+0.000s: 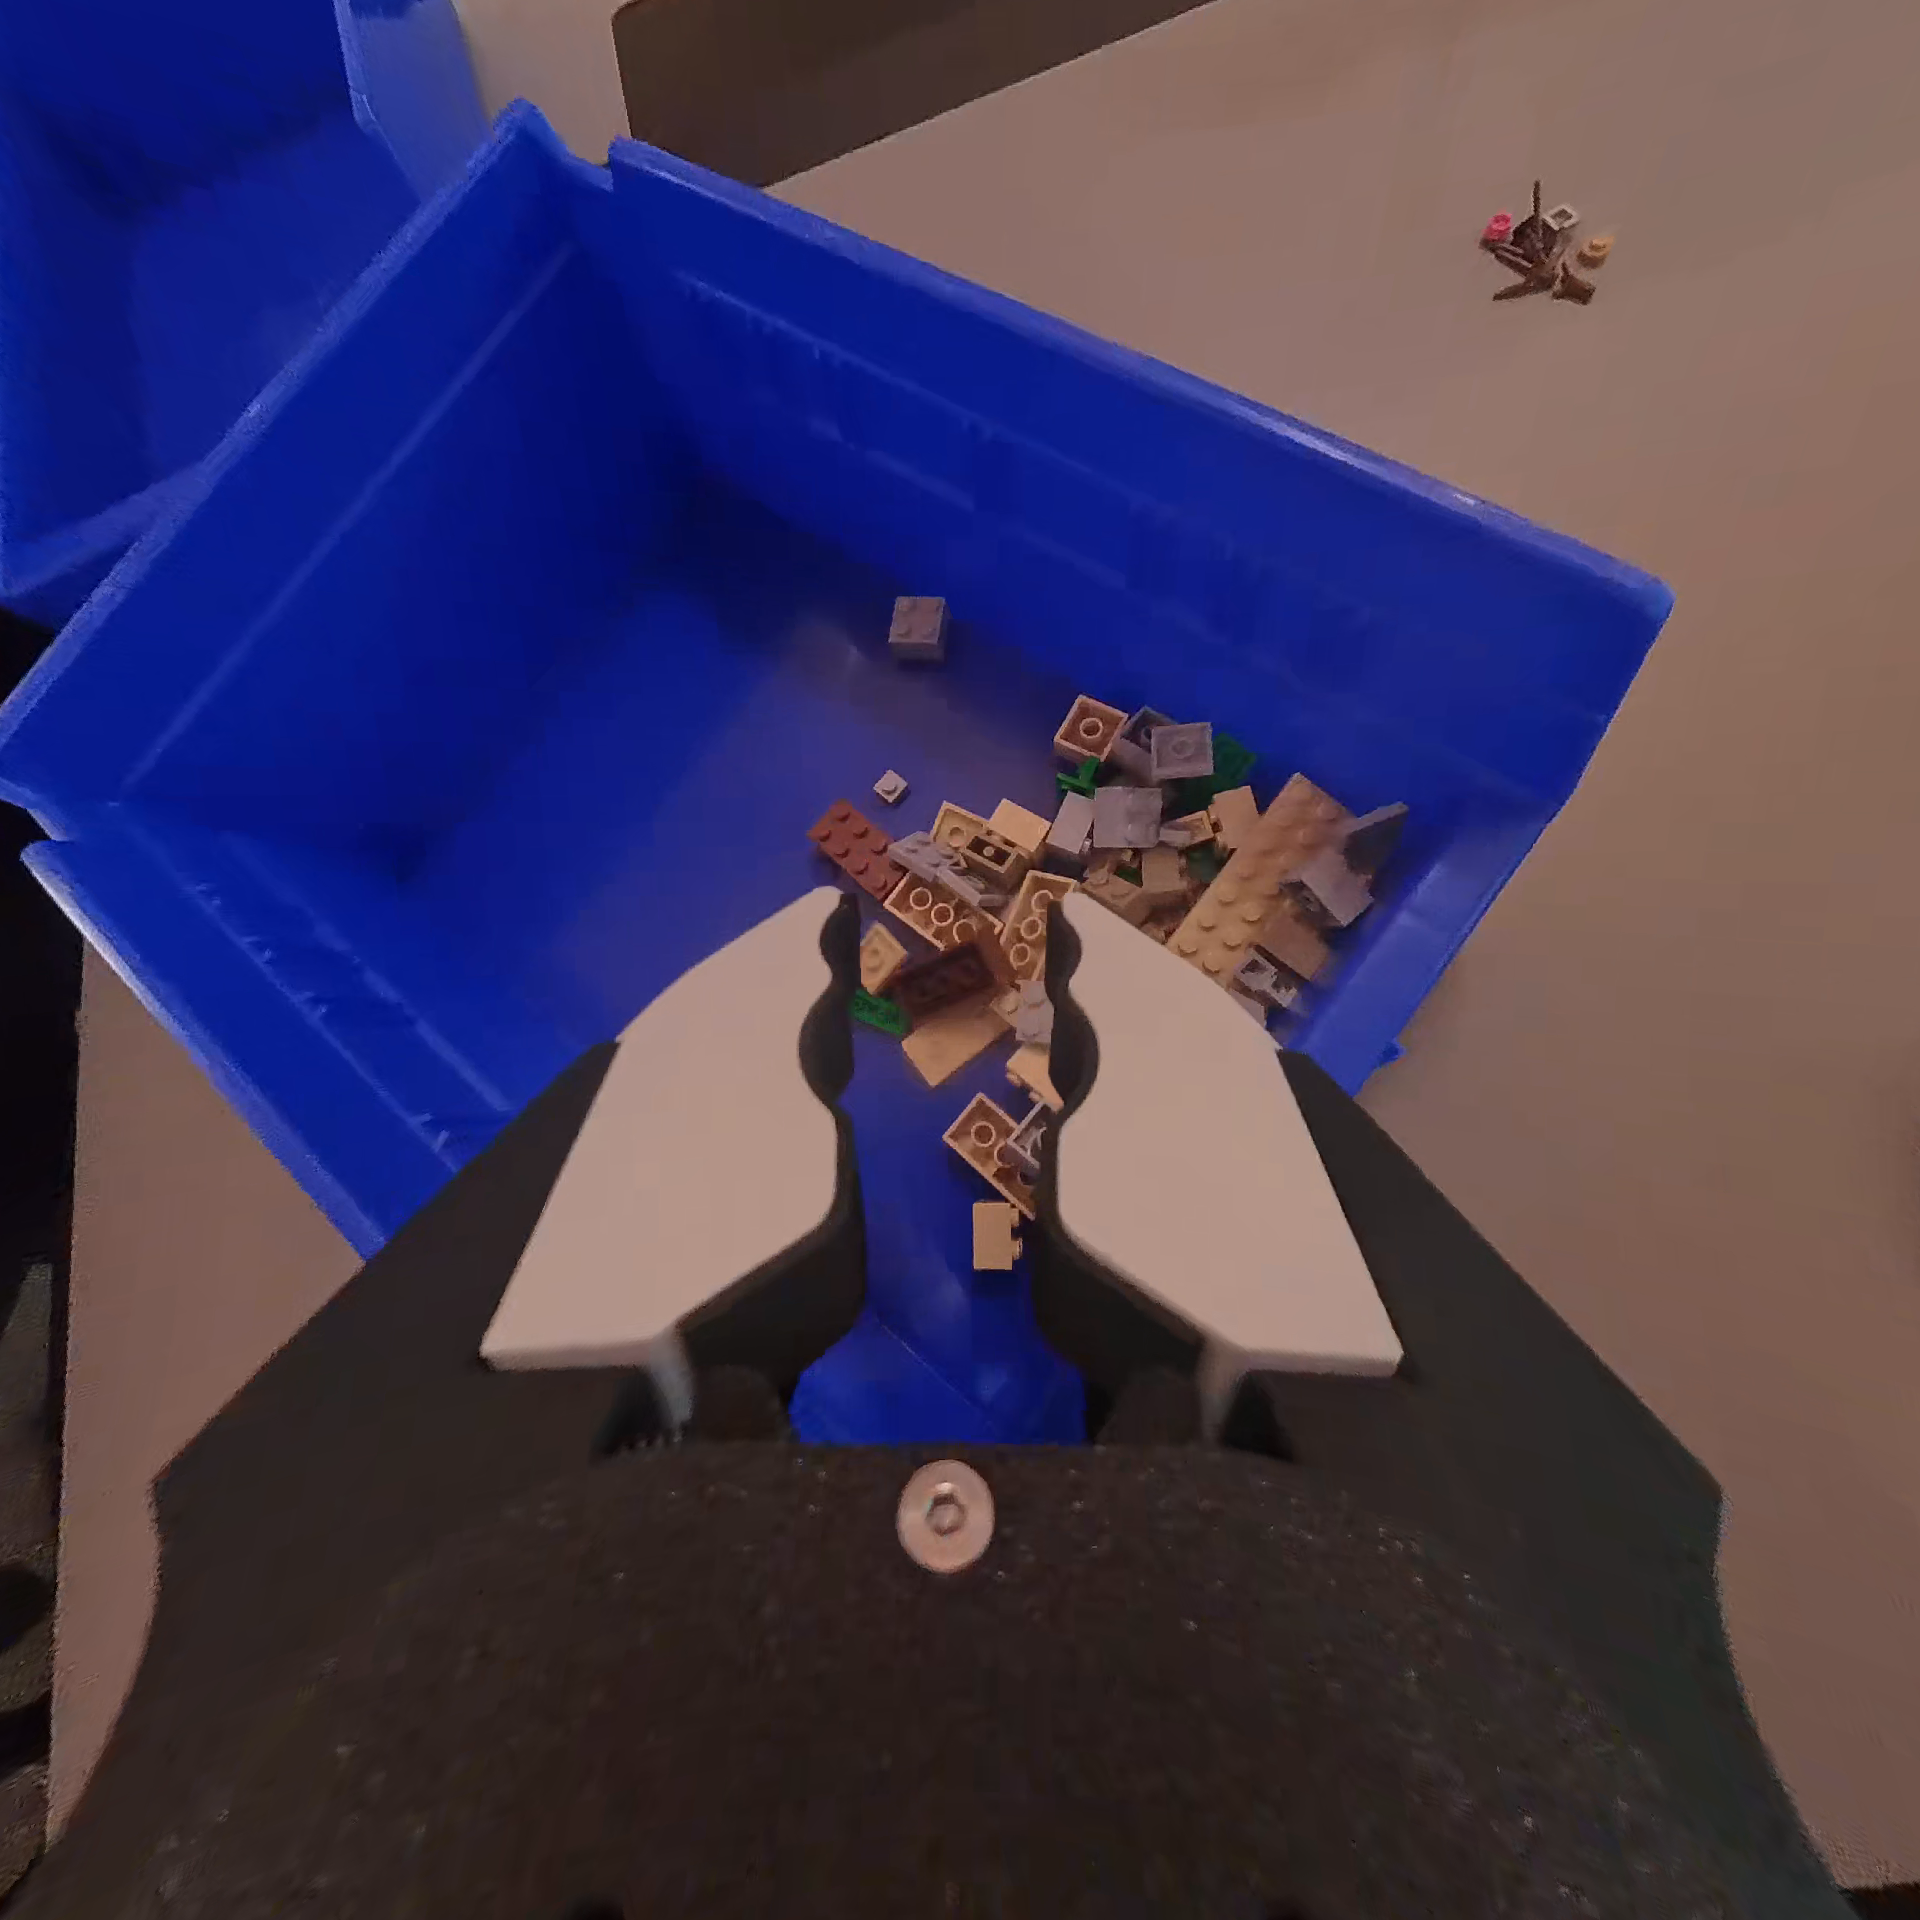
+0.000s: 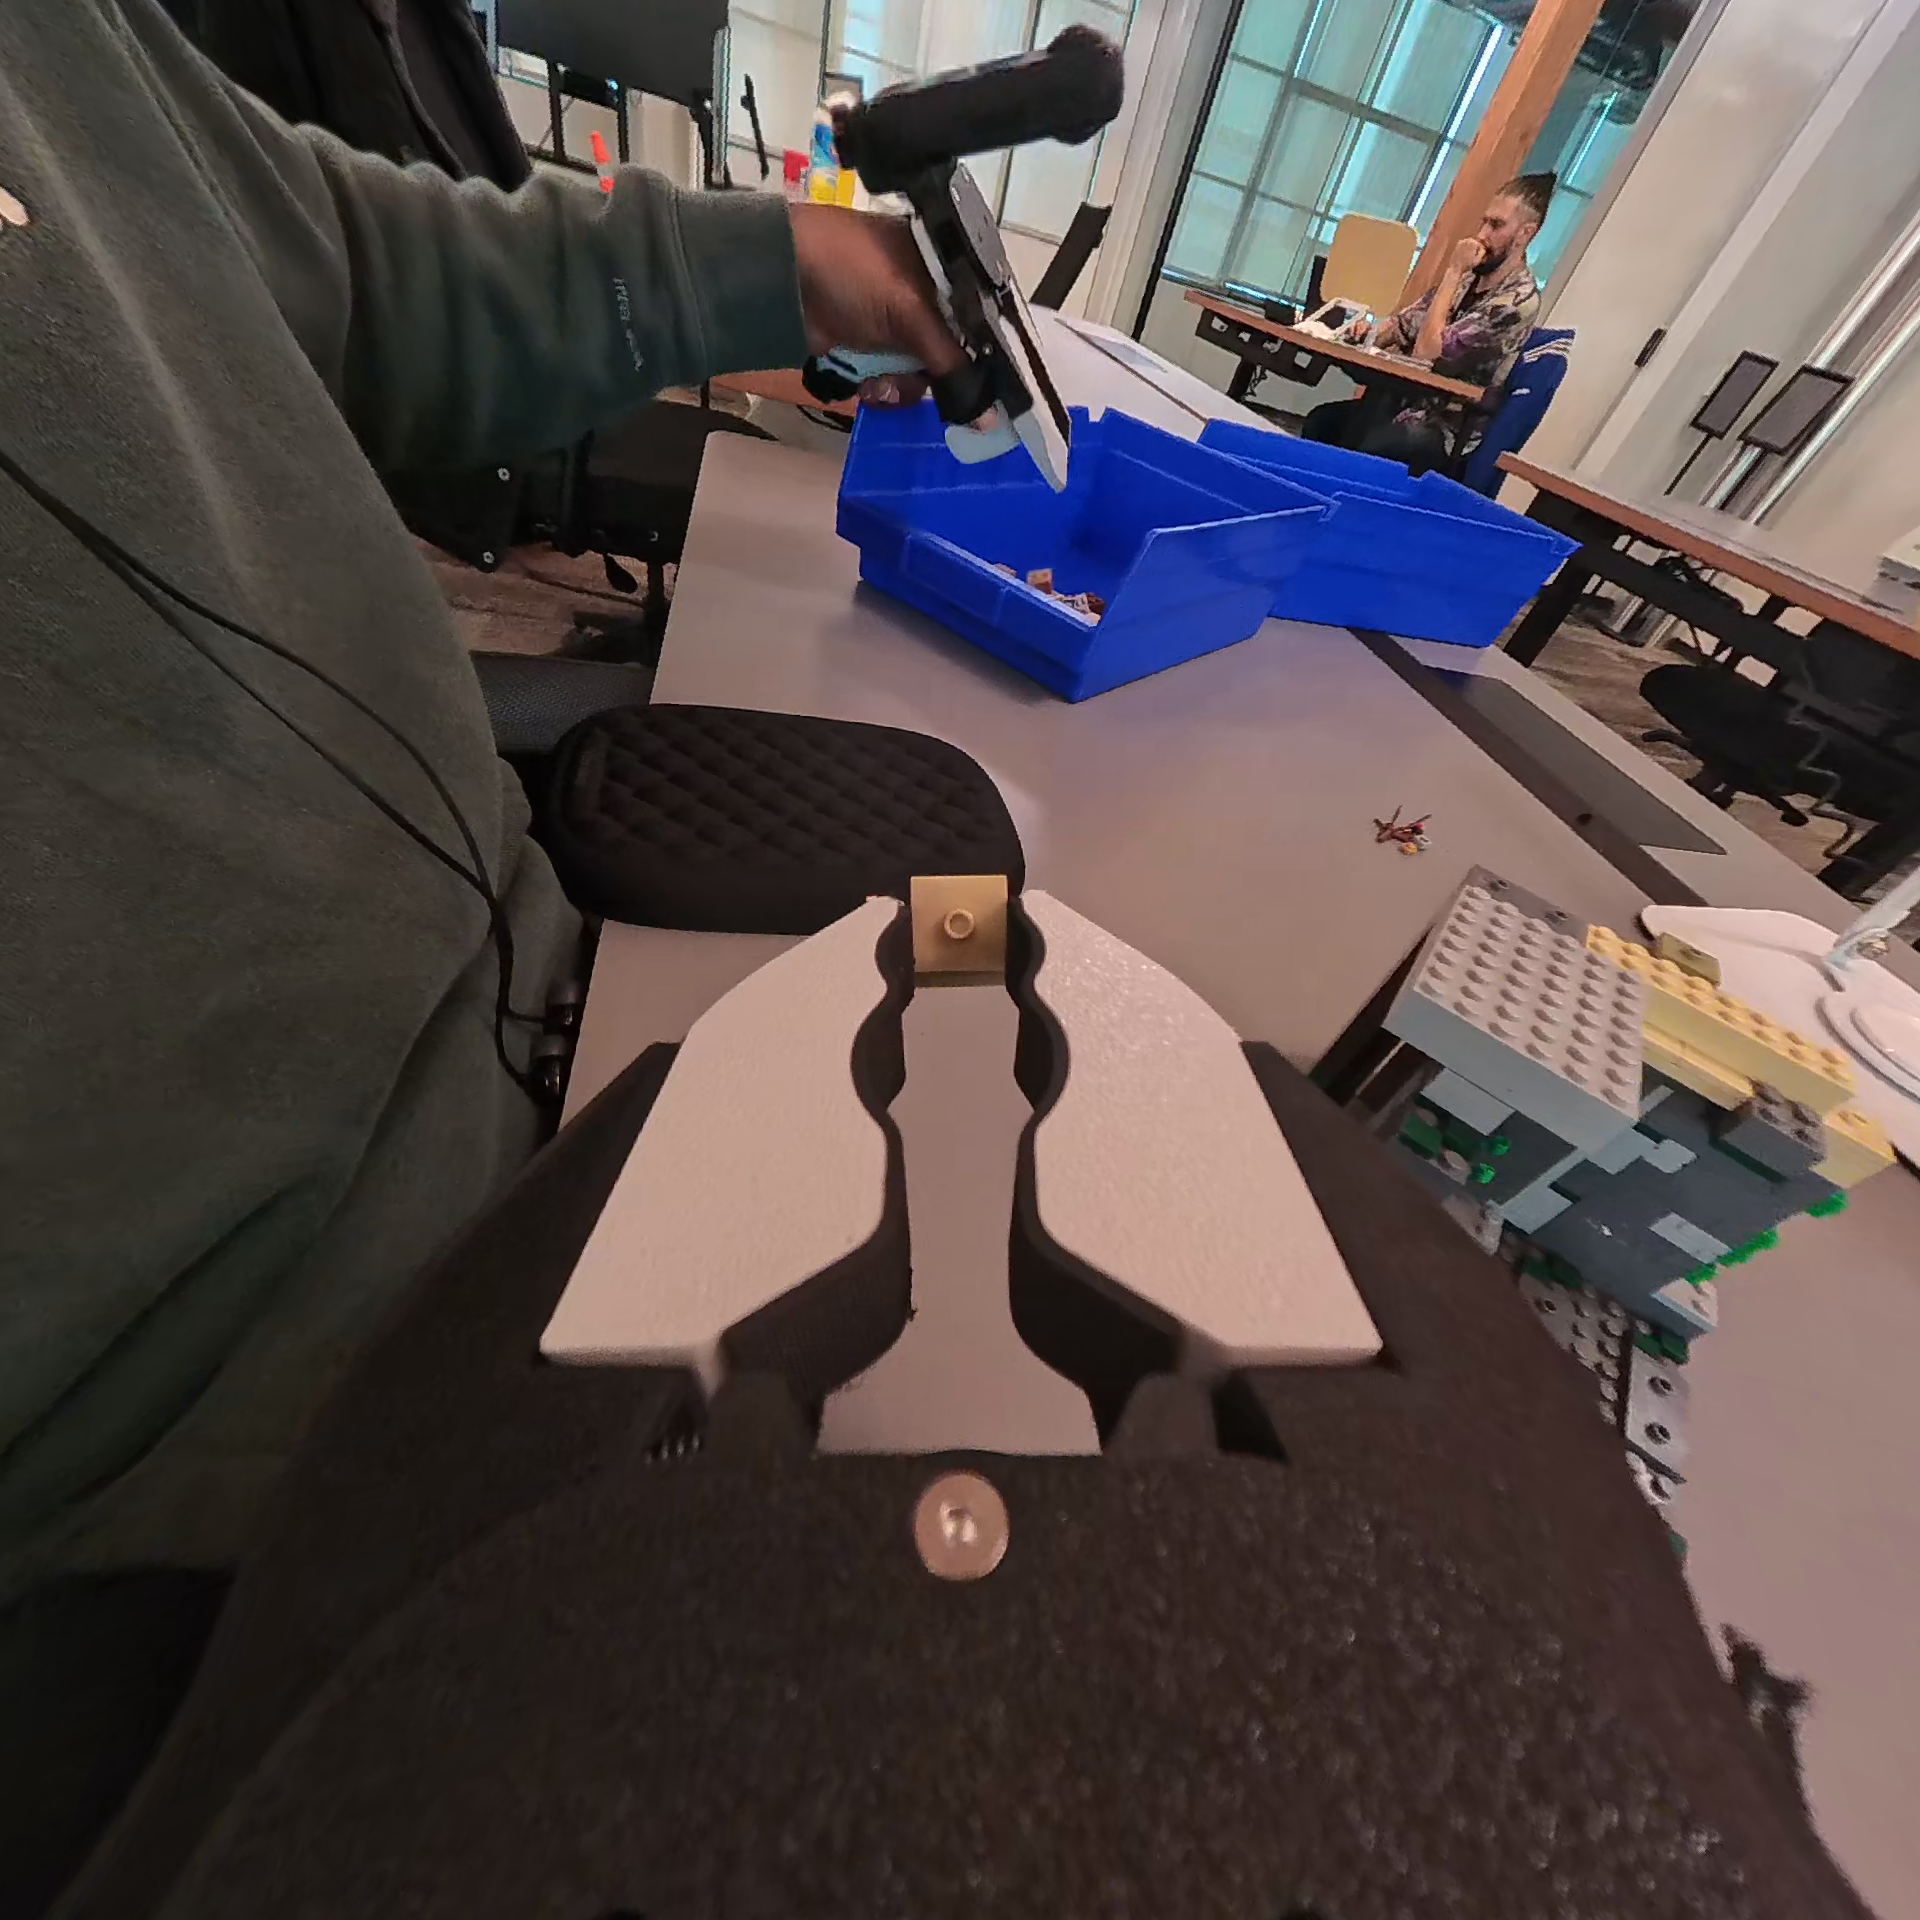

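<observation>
On my left, the left gripper point(image 1: 951, 914) hangs over the blue bin point(image 1: 436, 582), its fingers apart and gripping nothing, tips just above the brick pile point(image 1: 1122, 883) in the bin's near corner. A second bin point(image 1: 156, 260) sits behind. Further right I see small loose bits point(image 1: 1543, 249) on the table point(image 1: 1558, 623). My right gripper point(image 2: 958, 914) is clamped on a tan plate point(image 2: 958, 925), above the table edge, with a brick model point(image 2: 1621, 1122) to its right.
</observation>
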Tool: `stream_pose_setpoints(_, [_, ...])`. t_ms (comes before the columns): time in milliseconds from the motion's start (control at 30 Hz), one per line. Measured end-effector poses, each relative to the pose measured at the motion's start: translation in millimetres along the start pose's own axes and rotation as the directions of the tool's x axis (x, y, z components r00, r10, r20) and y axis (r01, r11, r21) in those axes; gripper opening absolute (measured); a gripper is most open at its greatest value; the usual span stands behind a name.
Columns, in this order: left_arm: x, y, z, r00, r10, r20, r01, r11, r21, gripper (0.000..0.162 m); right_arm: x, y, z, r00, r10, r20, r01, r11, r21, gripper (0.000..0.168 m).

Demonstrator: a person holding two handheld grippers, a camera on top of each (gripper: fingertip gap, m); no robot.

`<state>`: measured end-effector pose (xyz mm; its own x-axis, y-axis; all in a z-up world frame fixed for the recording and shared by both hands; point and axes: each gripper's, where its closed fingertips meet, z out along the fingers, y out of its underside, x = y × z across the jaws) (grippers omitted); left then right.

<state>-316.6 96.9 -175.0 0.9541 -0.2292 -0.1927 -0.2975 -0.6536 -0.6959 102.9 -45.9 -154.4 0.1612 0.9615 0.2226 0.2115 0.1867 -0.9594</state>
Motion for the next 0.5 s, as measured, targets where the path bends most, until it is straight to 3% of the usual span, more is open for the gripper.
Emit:
stream_pose_setpoints(133, [12, -6, -2, 0.999, 0.003, -0.032, -0.001, 0.999, 0.050, 0.034, 0, 0, 0, 1.000, 0.006, 0.003, -0.005, 1.000, -0.006, 0.017])
stream_pose_setpoints(267, [69, -20, -16, 0.957, 0.015, -0.289, 0.025, 0.990, 0.136, 0.031, 0, -5, 1, 1.000, -0.001, -0.006, 0.001, 1.000, 0.010, 0.017])
stream_pose_setpoints(500, [210, -39, -66, 0.677, 0.124, -0.726, 0.103, 0.960, 0.260, 0.030, -5, -21, 18, 0.999, -0.047, 0.007, 0.046, 0.997, 0.058, 0.017])
